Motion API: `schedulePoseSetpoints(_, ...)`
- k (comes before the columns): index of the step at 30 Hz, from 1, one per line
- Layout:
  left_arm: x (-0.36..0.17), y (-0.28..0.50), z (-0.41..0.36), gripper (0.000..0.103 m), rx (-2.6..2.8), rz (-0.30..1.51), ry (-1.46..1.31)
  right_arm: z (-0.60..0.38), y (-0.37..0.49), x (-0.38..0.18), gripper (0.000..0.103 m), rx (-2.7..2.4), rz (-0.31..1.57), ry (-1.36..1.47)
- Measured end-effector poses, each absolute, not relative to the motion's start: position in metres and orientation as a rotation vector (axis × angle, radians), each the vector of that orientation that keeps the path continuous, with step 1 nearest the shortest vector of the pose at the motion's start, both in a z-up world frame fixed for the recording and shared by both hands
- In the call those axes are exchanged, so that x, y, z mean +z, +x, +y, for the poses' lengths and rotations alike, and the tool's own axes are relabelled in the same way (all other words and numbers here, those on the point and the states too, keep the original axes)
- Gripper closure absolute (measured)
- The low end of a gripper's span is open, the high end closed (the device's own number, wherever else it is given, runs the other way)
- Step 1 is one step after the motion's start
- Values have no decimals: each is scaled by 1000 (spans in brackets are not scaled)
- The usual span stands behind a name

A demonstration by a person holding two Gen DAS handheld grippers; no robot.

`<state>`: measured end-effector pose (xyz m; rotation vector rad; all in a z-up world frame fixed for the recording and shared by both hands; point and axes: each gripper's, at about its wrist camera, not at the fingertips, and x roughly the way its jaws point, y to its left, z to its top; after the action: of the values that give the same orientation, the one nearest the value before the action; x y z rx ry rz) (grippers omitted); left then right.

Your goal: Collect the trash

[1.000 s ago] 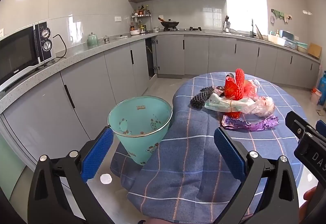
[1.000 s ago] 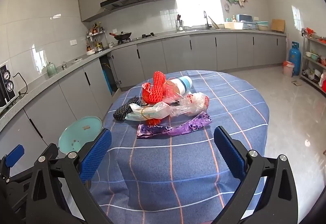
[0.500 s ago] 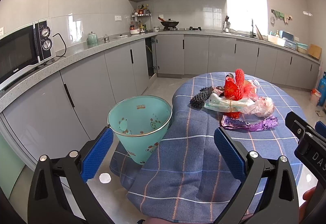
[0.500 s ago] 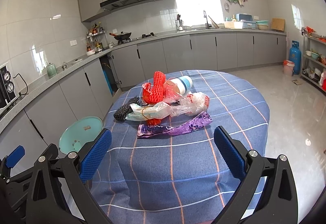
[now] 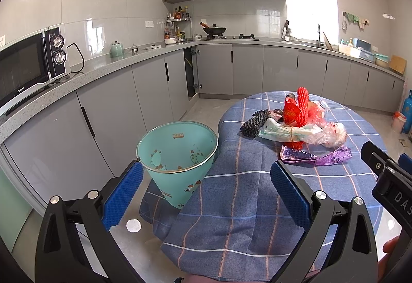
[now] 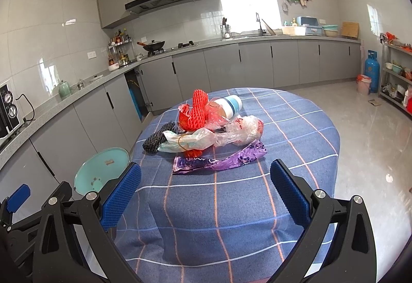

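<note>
Trash pile [image 6: 206,133] lies near the middle of the round bench [image 6: 296,128], which is covered with a blue checked cloth. Nearest item is a purple wrapper [image 6: 221,160], lying flat, long axis running left to right across the right wrist view, right end slightly farther away. Behind it, a pale bag bound with a rubber band [image 6: 188,142] also lies left to right, touching a crumpled clear bag [image 6: 242,130] on its right. A red foam net [image 6: 197,110] stands roughly upright above them. A dark net [image 6: 157,137] lies at the left end, long axis angled away to the right. A white and blue container [image 6: 230,105] lies on its side at the back, one end facing the camera, partly covered by clear film.

Teal bin [image 5: 177,154] stands on the floor just beside the left edge of the bench, mouth up and tilted toward the left wrist camera; the cloth hangs against its side.

Right hand-held gripper [image 6: 206,187] is spread wide, holds nothing, and hangs over the near part of the bench short of the purple wrapper. Left hand-held gripper [image 5: 204,187] is likewise spread wide and holds nothing; the bin shows beside its left finger [image 5: 123,193].
</note>
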<state>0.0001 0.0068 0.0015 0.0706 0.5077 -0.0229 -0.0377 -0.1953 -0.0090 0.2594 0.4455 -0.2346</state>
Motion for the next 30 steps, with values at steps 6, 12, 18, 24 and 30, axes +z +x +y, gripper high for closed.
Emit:
schedulePoseSetpoints(6, 2, 0, 8, 6, -22, 507, 70, -195, -38, -9, 4, -235, 448, 260)
schedulePoseSetpoints(12, 3, 0, 9, 6, -23, 507, 74, -197, -37, -12, 4, -237, 454, 268)
schedulePoseSetpoints(18, 3, 0, 9, 6, -22, 505, 71, -197, -36, -13, 4, -236, 454, 268)
schedulePoseSetpoints(24, 2, 0, 7, 6, -22, 506, 73, -197, -37, -13, 4, -239, 454, 274)
schedulePoseSetpoints(30, 2, -1, 7, 6, -22, 507, 74, -198, -36, -14, 4, -238, 458, 275)
